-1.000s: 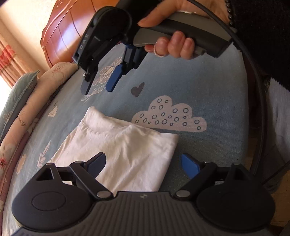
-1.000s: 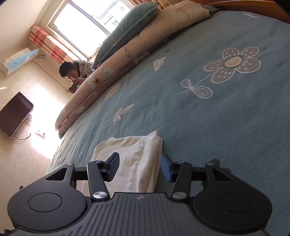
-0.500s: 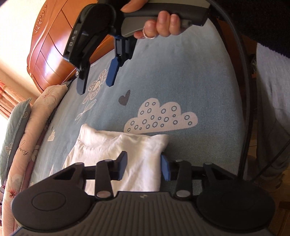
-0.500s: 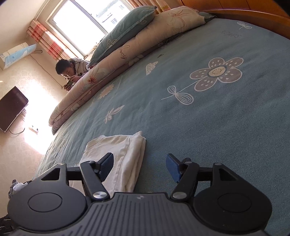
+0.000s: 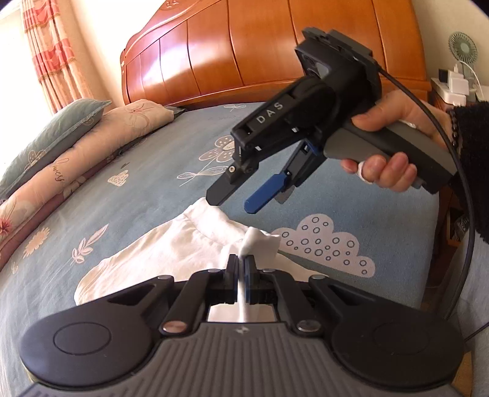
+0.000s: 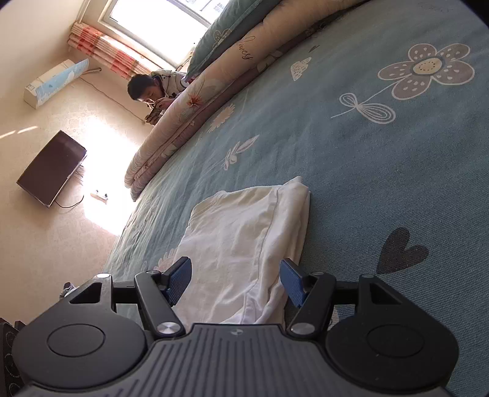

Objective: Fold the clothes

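The left claw (image 5: 240,268) is pinching a corner of the white garment (image 5: 171,253), which is lying on the blue bed (image 5: 146,189) at lower centre. The right claw (image 5: 235,198) (spread, gripping nothing) is hovering just above the garment's far edge.

Both wrist cameras sit low and close over the white garment (image 5: 171,253) (image 6: 241,244): the left faces the headboard (image 5: 259,52), the right the window (image 6: 171,24).

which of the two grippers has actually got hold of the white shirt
The left gripper: its jaws are pinched shut on a corner of the white shirt. The right gripper hangs open above it.
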### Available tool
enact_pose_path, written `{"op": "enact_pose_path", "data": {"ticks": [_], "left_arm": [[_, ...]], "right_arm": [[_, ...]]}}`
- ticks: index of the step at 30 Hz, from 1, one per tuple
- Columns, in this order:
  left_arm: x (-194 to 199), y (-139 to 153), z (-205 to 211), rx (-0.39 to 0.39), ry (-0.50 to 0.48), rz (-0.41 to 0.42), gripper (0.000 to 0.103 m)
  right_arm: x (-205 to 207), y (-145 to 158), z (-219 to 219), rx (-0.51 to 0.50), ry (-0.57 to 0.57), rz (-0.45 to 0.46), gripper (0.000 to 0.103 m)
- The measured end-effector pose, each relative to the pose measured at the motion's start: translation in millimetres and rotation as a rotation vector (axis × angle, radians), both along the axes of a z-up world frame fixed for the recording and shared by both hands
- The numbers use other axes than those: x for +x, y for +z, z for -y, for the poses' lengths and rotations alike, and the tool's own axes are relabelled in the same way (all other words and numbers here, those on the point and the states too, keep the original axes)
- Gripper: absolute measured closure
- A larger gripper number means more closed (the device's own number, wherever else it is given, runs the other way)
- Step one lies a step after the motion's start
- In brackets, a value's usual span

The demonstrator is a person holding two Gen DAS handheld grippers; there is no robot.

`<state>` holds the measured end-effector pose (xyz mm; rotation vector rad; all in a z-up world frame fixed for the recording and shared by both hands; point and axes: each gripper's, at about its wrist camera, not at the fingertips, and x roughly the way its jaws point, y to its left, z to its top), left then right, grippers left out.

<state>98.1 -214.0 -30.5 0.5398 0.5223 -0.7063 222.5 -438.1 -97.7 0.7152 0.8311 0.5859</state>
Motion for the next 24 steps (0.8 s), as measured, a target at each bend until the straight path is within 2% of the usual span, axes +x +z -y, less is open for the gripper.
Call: {"op": "enact_pose_path", "data": {"ticks": [5, 8, 12, 15, 16, 17, 18, 19, 21, 24], "left_arm": [[-3.0, 4.8, -7.0, -0.036, 0.026, 0.012, 0.101], [-4.8, 7.5, -8.8, -0.048, 0.028, 0.021, 0.101], [-5.3, 6.9, -10.8, -0.034, 0.030, 0.030, 0.101], [-7.9, 3.4, -10.9, -0.006, -0.006, 0.015, 0.098], [-13.7, -0.7, -7.0, 0.029, -0.036, 0.033, 0.093], [-19.7, -6.0, -1.1, 0.079, -0.070, 0.046, 0.080], [-26.2, -11.3, 4.7, 0.123, -0.097, 0.069, 0.071], [-35.1, -17.3, 10.9, 0.167, -0.127, 0.121, 0.056], [-50.4, -28.6, 22.6, 0.262, -0.196, 0.210, 0.054], [-62.3, -45.6, 38.0, 0.385, -0.280, 0.268, 0.055]], "right_arm": [[10.5, -19.5, 0.6, 0.103, -0.003, -0.096, 0.034], [12.9, -26.0, -4.7, 0.144, 0.015, -0.121, 0.033], [9.4, -22.0, -0.7, 0.101, -0.018, -0.130, 0.033], [2.9, -21.7, 12.6, 0.122, -0.059, -0.133, 0.033], [1.3, -23.0, 15.6, 0.123, -0.071, -0.136, 0.033], [-0.3, -24.2, 18.6, 0.123, -0.083, -0.139, 0.033], [-1.4, -25.5, 20.9, 0.123, -0.094, -0.143, 0.033], [-1.1, -26.5, 21.3, 0.121, -0.100, -0.147, 0.033], [0.1, -24.5, 20.9, 0.118, -0.106, -0.139, 0.033], [0.9, -19.1, 19.8, 0.122, -0.100, -0.117, 0.033]]}}
